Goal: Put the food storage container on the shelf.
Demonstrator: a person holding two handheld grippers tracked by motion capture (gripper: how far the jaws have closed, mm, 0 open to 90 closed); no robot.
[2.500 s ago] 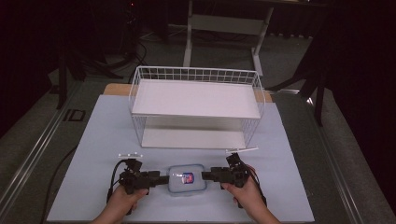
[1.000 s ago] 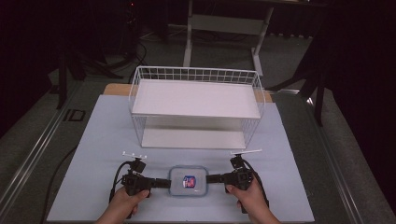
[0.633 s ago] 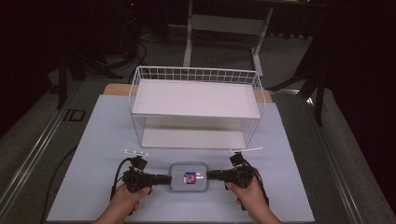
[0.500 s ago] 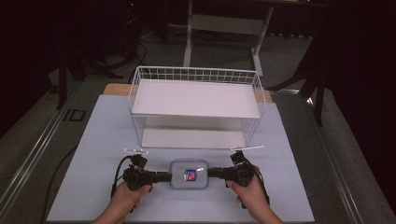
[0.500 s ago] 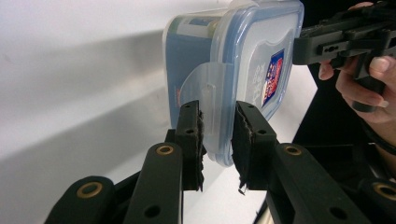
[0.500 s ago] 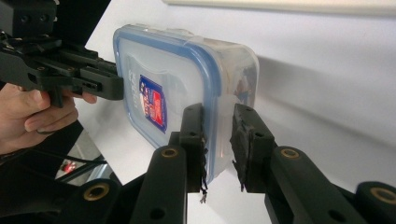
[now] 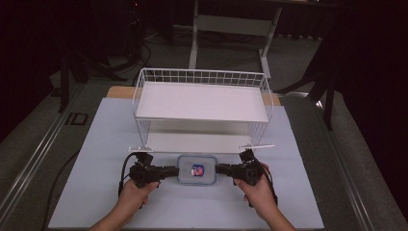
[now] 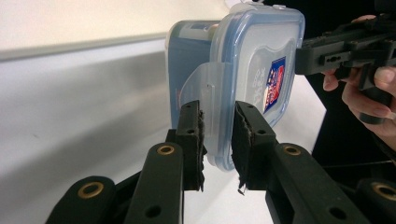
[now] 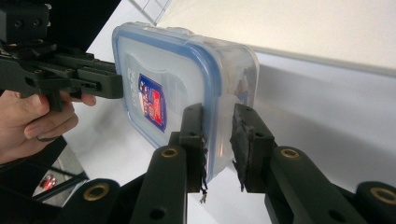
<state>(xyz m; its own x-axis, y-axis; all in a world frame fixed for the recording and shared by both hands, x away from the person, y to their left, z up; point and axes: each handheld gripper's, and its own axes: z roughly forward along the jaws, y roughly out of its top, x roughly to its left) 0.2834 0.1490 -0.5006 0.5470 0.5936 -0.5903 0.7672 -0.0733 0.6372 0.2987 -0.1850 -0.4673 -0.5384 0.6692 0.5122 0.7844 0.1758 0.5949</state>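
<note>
Clear plastic, blue-rimmed and stamped with a red-and-blue label, the lidded food container (image 7: 197, 169) sits at the near middle of the desk (image 7: 86, 144), just in front of the white wire shelf rack (image 7: 202, 103), with a pair of tongs clamped to each of its short ends. The left tongs (image 7: 169, 170) come in from the container's left side; the left gripper view shows their black pads (image 8: 192, 135) clenched on the translucent locking flap (image 8: 210, 100) that hangs from the lid's edge. The right tongs (image 7: 222, 169) meet the opposite end, and the right gripper view shows their pads (image 9: 194, 135) pressed on either side of the lid's blue rim and the flap there, grasping the container as well. A person's hands (image 7: 137, 192) wrap the bodies of both tools from the near edge of the desk, a black cable (image 7: 122, 173) looping off the left one. The container lies flat on the pale blue desk cover, lid upward, apart from the rack's lower shelf (image 7: 197, 142) behind it. Both of the rack's shelves are bare white boards inside the wire frame. Beyond the desk the room is dark, with the legs of a metal stand (image 7: 235, 29) visible on the floor.
</note>
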